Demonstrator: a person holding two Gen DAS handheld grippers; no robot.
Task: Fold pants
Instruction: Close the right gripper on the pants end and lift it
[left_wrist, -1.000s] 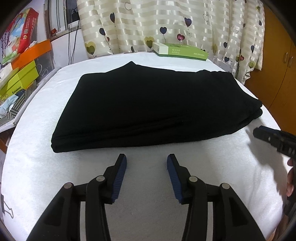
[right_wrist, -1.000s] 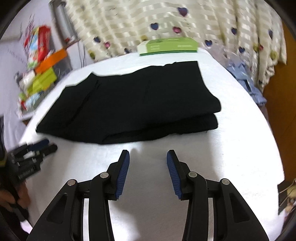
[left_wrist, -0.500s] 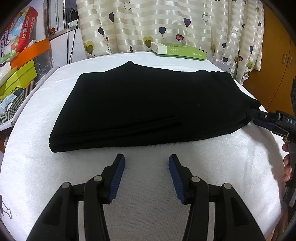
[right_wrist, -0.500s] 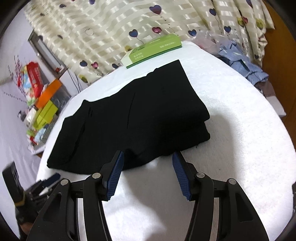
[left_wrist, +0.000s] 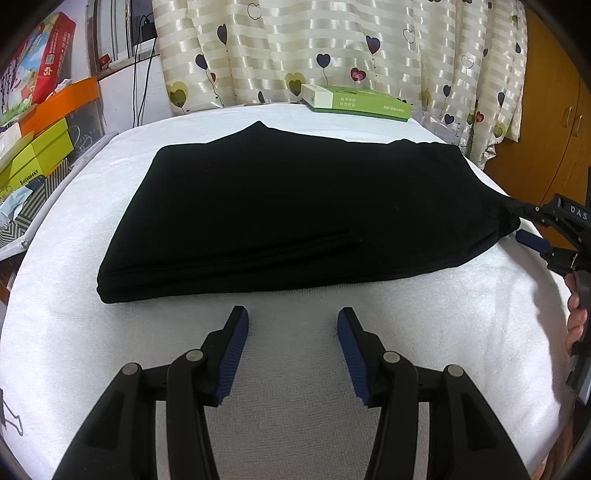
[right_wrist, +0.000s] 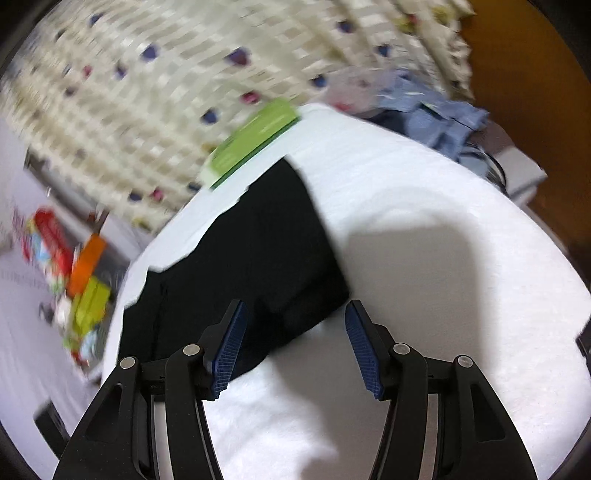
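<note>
Your left gripper (left_wrist: 291, 325) hung with its jaws apart over bare white cloth, just short of the near edge of the folded black pants (left_wrist: 295, 210), touching nothing. Your right gripper (right_wrist: 293, 319) also stood spread, with the right-hand corner of the pants (right_wrist: 251, 258) lying between its 2 blue pads (right_wrist: 231, 345); from the left wrist view its tips (left_wrist: 517, 218) sat right at that corner, though you could not tell whether either pad pressed the fabric. The pants lay flat in the middle of the white towel-covered table (left_wrist: 461, 332), near edge showing stacked layers. Open towel ran in front of the pants and to their right, where a shadow fell. A green box (left_wrist: 356, 101) sat at the far edge, against the heart-print curtain (left_wrist: 332, 48). Coloured boxes (left_wrist: 33, 151) were piled off the left side, blue clothing (right_wrist: 439, 122) off the right, beside a wooden cabinet (left_wrist: 554, 122). The right wrist view was smeared with blur, and only part of a hand (left_wrist: 576, 325) showed at the frame edge.
</note>
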